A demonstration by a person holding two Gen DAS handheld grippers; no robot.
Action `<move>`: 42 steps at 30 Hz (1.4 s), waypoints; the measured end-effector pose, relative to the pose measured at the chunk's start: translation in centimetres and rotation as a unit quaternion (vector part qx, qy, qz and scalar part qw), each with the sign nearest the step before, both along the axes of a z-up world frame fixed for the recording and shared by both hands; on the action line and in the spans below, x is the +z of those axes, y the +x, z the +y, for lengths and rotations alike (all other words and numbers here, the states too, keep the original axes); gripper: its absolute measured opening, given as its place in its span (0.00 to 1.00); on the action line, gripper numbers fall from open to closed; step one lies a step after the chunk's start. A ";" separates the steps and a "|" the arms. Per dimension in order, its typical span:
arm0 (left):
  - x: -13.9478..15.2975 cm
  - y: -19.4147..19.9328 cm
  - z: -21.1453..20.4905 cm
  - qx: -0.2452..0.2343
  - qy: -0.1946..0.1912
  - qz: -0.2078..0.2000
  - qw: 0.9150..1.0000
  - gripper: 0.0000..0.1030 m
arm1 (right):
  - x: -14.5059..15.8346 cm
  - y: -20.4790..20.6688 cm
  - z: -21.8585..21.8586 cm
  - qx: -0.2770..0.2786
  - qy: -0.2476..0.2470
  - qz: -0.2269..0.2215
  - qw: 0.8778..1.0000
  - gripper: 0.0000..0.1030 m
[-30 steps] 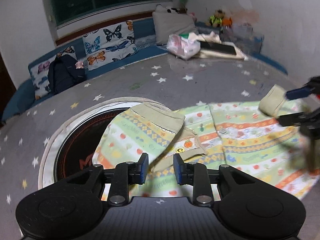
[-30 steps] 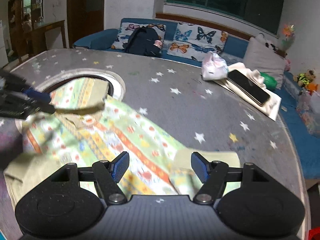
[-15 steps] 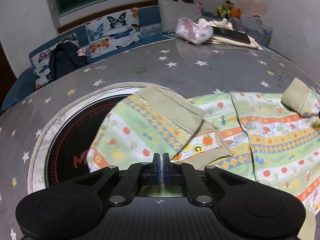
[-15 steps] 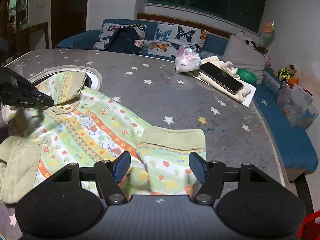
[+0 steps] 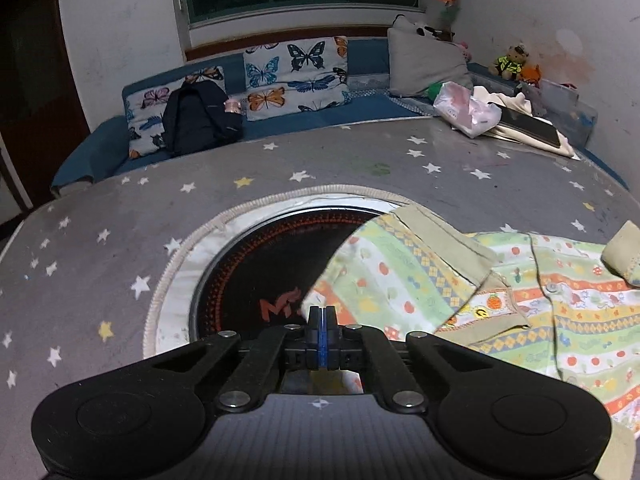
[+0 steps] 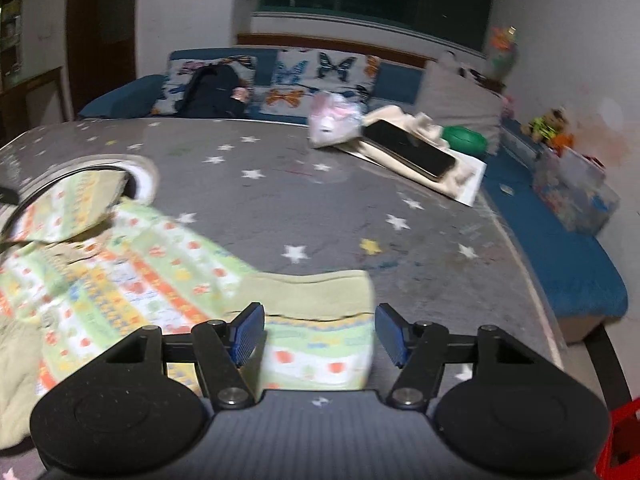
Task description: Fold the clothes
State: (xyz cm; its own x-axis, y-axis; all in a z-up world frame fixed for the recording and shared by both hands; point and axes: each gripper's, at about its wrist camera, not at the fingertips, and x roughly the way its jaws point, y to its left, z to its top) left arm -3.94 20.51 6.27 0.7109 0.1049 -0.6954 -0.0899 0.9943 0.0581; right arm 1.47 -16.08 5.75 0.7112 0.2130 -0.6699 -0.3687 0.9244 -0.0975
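You've got soft printed cloth under you — the garment (image 5: 404,280), matt, with plain beige ribbed cuffs. Your table cover (image 5: 120,248) is matt grey fabric with printed stars. The round black plate (image 5: 256,276) in it shines glossy, smooth as glass. Your left gripper (image 5: 319,330) is matt black plastic with shiny metal screws — ridged blue pads (image 6: 246,334) on the right gripper (image 6: 319,334).

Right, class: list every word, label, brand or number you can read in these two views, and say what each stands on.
"M": a red letter on the black round plate set in the table; the rest is hidden under the patterned garment.
Small motifs on the garment's trim: too small to read.
Right wrist view: blurred, nothing readable.
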 end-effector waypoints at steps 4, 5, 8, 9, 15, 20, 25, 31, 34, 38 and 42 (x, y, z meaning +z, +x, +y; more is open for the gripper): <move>-0.3 0.1 -1.9 -0.036 -0.009 0.005 0.999 0.03 | -0.8 1.8 -1.2 -0.022 0.023 0.024 0.999 0.59; -0.4 0.3 -2.7 -0.048 -0.009 0.006 0.999 0.04 | -1.1 2.2 -1.4 -0.026 0.031 0.031 0.999 0.56; -0.7 1.0 -4.8 -0.074 -0.002 0.004 0.997 0.13 | -1.9 3.0 -2.0 -0.028 0.054 0.052 0.997 0.46; -0.8 1.3 -5.4 -0.080 0.001 0.003 0.997 0.17 | -2.3 3.2 -2.2 -0.027 0.061 0.058 0.996 0.34; -1.7 3.3 -8.5 -0.132 0.011 0.002 0.991 0.25 | -1.6 2.0 -3.4 -0.038 0.072 0.042 0.996 0.04; -3.1 4.9 -9.6 -0.126 0.019 0.014 0.992 0.27 | 0.2 0.3 -4.6 -0.048 0.065 0.005 0.997 0.02; -4.0 5.9 -9.5 -0.120 0.012 0.015 0.993 0.24 | 1.7 -1.6 -6.4 -0.068 0.056 -0.009 0.996 0.02; -3.8 5.9 -8.3 -0.100 -0.011 0.013 0.995 0.05 | 1.0 -0.8 -6.8 -0.069 0.090 0.017 0.993 0.26; -3.0 5.2 -6.9 -0.081 -0.014 0.002 0.997 0.03 | -0.1 0.1 -6.1 -0.059 0.111 0.041 0.991 0.37; -1.5 4.0 -4.4 -0.043 -0.006 -0.018 0.999 0.00 | -1.3 1.1 -5.2 -0.053 0.136 0.071 0.987 0.48; -1.0 3.1 -3.8 -0.048 -0.004 -0.021 0.999 0.00 | -2.0 0.9 -4.7 -0.049 0.146 0.085 0.984 0.48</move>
State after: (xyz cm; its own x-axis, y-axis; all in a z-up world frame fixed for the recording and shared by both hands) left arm -0.88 16.72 5.31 0.7460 0.0290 -0.6653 0.0038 0.9988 0.0478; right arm 2.39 -20.82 3.77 0.6213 0.3499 -0.7011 -0.2637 0.9359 0.2334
